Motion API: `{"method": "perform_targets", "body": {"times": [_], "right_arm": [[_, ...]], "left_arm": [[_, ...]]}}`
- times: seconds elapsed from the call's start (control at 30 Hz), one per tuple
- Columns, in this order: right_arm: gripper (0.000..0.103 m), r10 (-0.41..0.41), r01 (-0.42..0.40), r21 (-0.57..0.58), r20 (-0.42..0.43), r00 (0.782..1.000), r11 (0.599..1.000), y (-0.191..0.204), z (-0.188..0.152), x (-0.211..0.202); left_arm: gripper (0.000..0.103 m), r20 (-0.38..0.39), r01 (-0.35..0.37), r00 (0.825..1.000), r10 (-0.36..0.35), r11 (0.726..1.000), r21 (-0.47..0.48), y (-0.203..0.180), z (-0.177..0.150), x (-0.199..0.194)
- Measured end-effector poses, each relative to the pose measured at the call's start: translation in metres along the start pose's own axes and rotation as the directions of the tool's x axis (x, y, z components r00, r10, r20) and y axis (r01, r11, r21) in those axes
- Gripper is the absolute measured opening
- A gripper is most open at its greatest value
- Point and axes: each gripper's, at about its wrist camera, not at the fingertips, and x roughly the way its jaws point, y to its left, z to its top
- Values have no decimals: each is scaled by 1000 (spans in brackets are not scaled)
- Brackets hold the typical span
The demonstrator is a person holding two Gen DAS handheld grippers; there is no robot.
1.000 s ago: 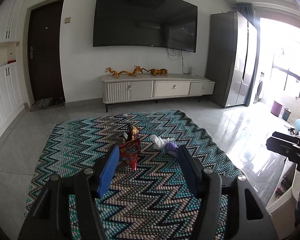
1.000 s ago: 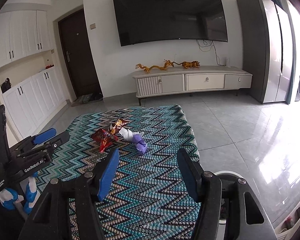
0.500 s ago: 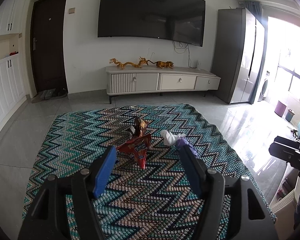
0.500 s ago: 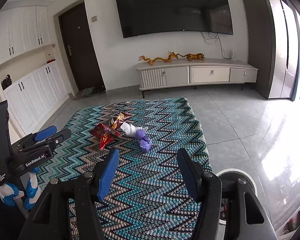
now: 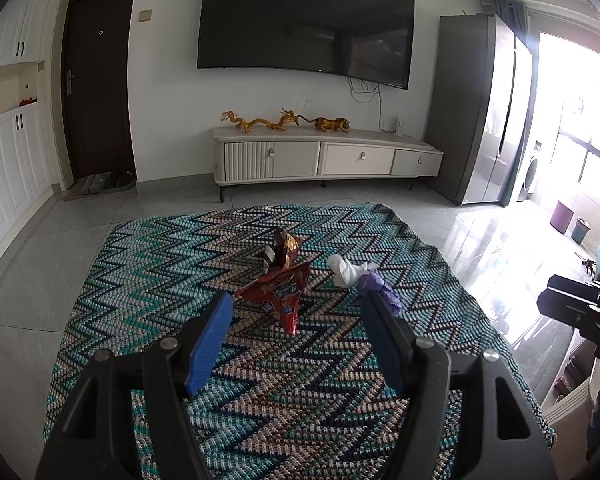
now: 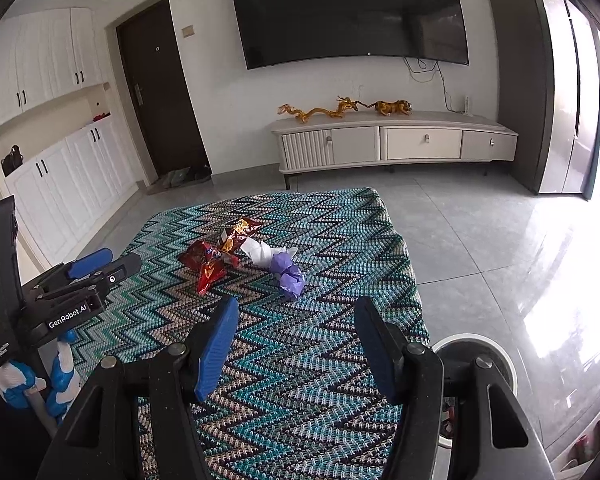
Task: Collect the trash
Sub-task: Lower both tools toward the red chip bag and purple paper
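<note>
Trash lay in a cluster near the middle of the zigzag-patterned teal woven rug point(image 5: 148, 280): a crumpled red foil snack wrapper point(image 5: 278, 294), a brown-and-gold wrapper point(image 5: 284, 250), a white tissue wad point(image 5: 346, 272) and a purple crumpled paper point(image 6: 288, 274). The left gripper point(image 5: 296, 314) and right gripper point(image 6: 292, 320) both hovered short of it with fingers spread and empty, so the approach step seemed in hand. Next, the left would probably need to drop onto the red wrapper and close.

A home living room: a wall-mounted television point(image 5: 306, 26) hangs above a low media cabinet point(image 5: 324, 158), zigzag rug point(image 5: 172, 280) in front.
</note>
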Motion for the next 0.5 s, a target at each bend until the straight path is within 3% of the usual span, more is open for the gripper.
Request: {"method": "perform_targets", "body": {"times": [0.5], "right_arm": [[58, -3, 3, -15, -3, 1000, 1000, 6, -1, -3]], "left_arm": [[66, 1, -1, 1000, 1, 1000, -7, 4, -4, -4]]}}
